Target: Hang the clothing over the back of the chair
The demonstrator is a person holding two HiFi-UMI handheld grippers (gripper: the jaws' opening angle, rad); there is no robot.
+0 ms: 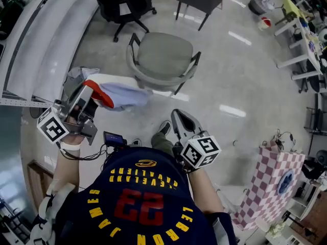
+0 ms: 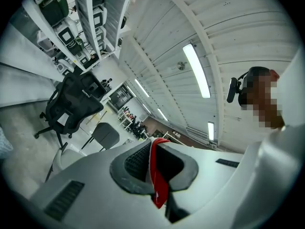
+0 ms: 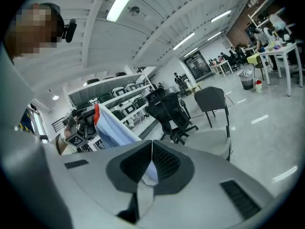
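- We find the left gripper (image 1: 91, 92) at the left of the head view. Its jaws are closed on the red-trimmed edge of the clothing (image 1: 125, 93), and its own view shows the red hem pinched between the pads.
- The clothing is pale blue with a red border. It is held up off the floor in front of the person and runs from the left gripper toward the right one. We cannot tell whether its far edge brushes the chair.
- The chair (image 1: 164, 59) is grey-green with armrests and stands just beyond the clothing. Its seat is bare and nothing lies over its back.
- The right gripper (image 1: 180, 120) sits close to the person's body, near the chair's front edge. Its jaws are closed on a pale blue fold of the same clothing, plainly nipped between the pads in its own view.
- A black office chair (image 1: 122, 4) stands further off and a checked bag (image 1: 276, 180) sits at the far right. Neither is involved.
- Assessment: the pick-up is done, and the clothing is secured at two points and held spread between the grippers.
- Outstanding: carry the clothing to the chair, raise it above the backrest, drape it down both sides, then release both grips.
- We judge the task roughly midway, with nothing hung yet.
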